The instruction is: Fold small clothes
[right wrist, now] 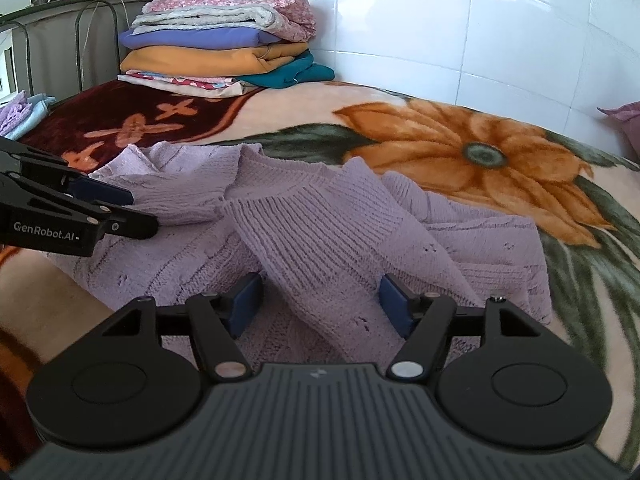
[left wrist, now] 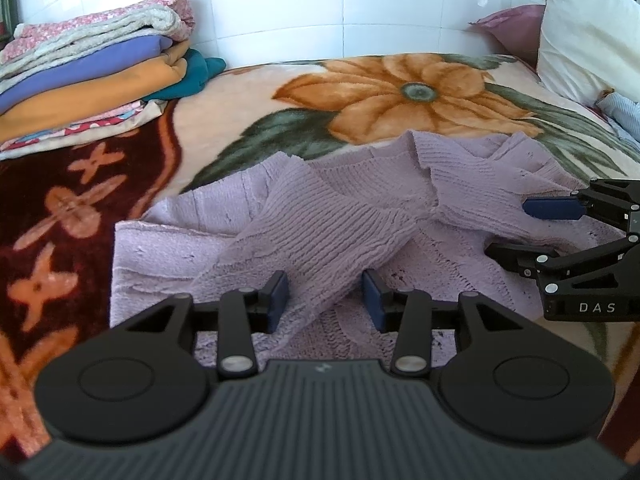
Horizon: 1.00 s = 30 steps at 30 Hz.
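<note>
Two tools hover low over a lilac knitted sweater spread on the bed's floral blanket, its sleeves crossed over the body. The left tool has its blue pads apart with one folded sleeve lying between them, not pinched. The right tool stands spread wider astride the other sleeve, its pads clear of the knit. At the far side against the tiled wall sits a stack of folded laundry, and pillows lean at the bed's right end.

White tiled wall behind a floral-blanketed bed.
</note>
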Each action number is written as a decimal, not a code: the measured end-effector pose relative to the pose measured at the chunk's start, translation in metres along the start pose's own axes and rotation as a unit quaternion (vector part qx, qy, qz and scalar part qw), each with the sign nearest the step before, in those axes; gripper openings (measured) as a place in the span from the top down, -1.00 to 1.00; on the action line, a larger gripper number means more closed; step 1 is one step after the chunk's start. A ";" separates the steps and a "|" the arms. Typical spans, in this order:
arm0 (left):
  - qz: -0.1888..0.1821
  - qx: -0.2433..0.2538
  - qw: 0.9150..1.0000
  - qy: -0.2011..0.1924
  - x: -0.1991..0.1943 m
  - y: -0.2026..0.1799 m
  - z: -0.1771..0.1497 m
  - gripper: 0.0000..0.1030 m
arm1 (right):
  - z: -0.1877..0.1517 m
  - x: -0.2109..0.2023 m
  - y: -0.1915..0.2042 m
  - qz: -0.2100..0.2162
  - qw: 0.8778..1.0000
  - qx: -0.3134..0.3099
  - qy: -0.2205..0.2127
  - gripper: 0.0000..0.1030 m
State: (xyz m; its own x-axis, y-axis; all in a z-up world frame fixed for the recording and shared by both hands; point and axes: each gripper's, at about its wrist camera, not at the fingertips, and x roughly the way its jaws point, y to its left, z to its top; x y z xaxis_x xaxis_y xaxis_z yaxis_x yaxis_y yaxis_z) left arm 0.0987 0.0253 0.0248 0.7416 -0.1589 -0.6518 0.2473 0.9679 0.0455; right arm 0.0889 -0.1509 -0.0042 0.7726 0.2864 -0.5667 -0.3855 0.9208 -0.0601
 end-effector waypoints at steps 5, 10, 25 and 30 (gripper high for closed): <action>0.001 0.004 1.000 -0.001 0.001 -0.001 0.000 0.14 | 0.001 0.002 0.002 -0.006 1.000 0.002 0.003 -0.45; 0.001 0.007 1.000 -0.001 0.003 -0.001 -0.001 0.13 | 0.000 0.002 0.003 -0.009 1.000 0.001 0.001 -0.45; 0.009 0.012 1.000 -0.023 0.003 -0.002 -0.006 0.52 | -0.002 -0.001 0.005 -0.013 1.000 0.009 -0.012 -0.43; 0.004 -0.038 0.998 -0.046 -0.004 0.012 -0.002 0.79 | -0.006 -0.004 0.005 -0.020 0.999 0.015 -0.022 -0.33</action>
State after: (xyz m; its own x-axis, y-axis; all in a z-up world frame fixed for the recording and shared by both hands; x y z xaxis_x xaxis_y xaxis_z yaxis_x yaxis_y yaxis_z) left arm 0.0973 0.0378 0.0267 0.7982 -0.1653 -0.5793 0.1965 0.9805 -0.0090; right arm 0.0814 -0.1490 -0.0071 0.8086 0.2606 -0.5275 -0.3399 0.9387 -0.0573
